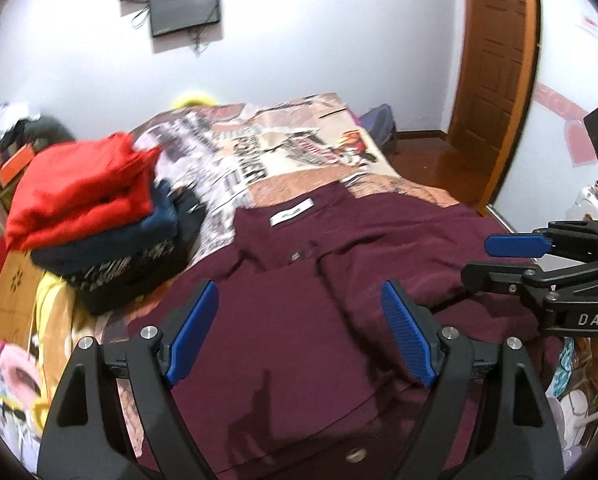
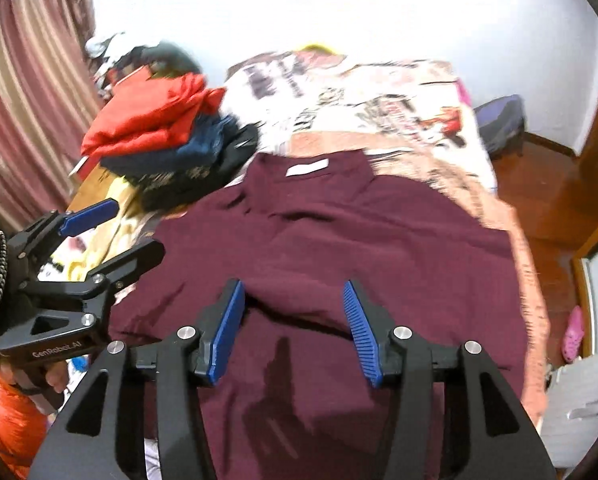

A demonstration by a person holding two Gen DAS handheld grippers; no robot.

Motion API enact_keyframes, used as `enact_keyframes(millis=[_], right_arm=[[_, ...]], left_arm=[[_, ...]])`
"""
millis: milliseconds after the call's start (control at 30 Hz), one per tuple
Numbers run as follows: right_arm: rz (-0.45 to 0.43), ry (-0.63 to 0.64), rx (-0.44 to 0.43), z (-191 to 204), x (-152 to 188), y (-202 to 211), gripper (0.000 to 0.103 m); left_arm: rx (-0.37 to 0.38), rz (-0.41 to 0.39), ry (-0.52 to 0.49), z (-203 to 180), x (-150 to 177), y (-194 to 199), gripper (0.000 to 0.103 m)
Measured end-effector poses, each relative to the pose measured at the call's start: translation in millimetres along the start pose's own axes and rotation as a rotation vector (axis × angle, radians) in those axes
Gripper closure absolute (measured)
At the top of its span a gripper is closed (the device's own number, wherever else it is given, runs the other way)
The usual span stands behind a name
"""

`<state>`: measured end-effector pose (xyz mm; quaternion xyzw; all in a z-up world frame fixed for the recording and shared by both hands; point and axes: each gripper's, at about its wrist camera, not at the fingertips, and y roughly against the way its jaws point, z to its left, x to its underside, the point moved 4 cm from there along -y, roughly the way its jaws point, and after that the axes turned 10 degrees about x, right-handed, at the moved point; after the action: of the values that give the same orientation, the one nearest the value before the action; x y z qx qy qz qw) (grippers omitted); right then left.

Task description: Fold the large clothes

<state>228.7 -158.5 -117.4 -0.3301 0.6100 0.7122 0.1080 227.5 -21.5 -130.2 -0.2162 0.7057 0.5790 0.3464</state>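
A large maroon shirt (image 1: 299, 320) lies spread on the bed with its collar and white label (image 1: 291, 213) at the far end; it also shows in the right wrist view (image 2: 339, 232). My left gripper (image 1: 299, 332) hovers open and empty above the shirt's lower middle. My right gripper (image 2: 295, 332) is open and empty above the shirt's near part. Each gripper shows in the other's view, the right gripper (image 1: 495, 258) at the right edge and the left gripper (image 2: 119, 232) at the left, both open.
A stack of folded clothes (image 1: 95, 216), red on top of navy and black, sits on the bed's left side. A printed bedspread (image 1: 283, 148) covers the bed. A wooden door (image 1: 495, 72) and floor lie to the right. Curtains (image 2: 31, 92) hang at the left.
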Motion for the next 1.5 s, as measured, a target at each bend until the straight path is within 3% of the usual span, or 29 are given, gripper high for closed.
enact_keyframes(millis=[233,433,667,833,933,1000,1033,1067,1100,1200,1333,1500], right_arm=[[-0.034,-0.088,0.136,-61.2,8.8,11.5,0.055],[-0.025,-0.183,0.24,-109.1,27.3,20.5,0.055],[0.029,-0.248,0.257,-130.4,50.7,11.7,0.055],[0.068,-0.272,0.235,-130.3,63.5,0.7,0.055],[0.089,-0.281,0.226,-131.0,67.9,-6.3,0.055],[0.102,-0.283,0.22,-130.1,70.1,-9.3,0.055],[0.107,-0.284,0.217,-130.3,71.4,-9.5,0.055],[0.11,-0.285,0.215,-130.0,71.4,-10.3,0.055],[0.112,-0.284,0.213,-129.5,71.3,-11.1,0.055],[0.108,-0.271,0.219,-128.0,67.5,-11.5,0.055],[0.096,-0.258,0.216,-123.0,60.9,-14.1,0.055],[0.093,-0.236,0.213,-112.2,54.2,-19.9,0.055]], left_arm=[[0.085,0.018,-0.106,-50.0,-25.2,-22.9,0.015],[0.146,0.109,-0.22,-94.9,-25.9,-60.9,0.015],[0.19,0.274,-0.401,-139.6,1.2,-112.7,0.015],[0.199,0.344,-0.447,-150.6,16.6,-137.3,0.026],[0.199,0.317,-0.426,-147.0,13.0,-138.4,0.045],[0.215,0.301,-0.383,-140.2,7.6,-135.8,0.066],[0.227,0.291,-0.355,-135.6,4.4,-133.2,0.071],[0.226,0.279,-0.332,-130.8,0.9,-132.0,0.09],[0.23,0.275,-0.313,-126.0,-2.7,-130.2,0.094],[0.239,0.203,-0.252,-108.3,-16.9,-107.9,0.098],[0.18,0.089,-0.203,-76.3,-34.8,-72.9,0.099],[0.102,0.016,-0.073,-16.8,-38.8,-37.7,0.099]])
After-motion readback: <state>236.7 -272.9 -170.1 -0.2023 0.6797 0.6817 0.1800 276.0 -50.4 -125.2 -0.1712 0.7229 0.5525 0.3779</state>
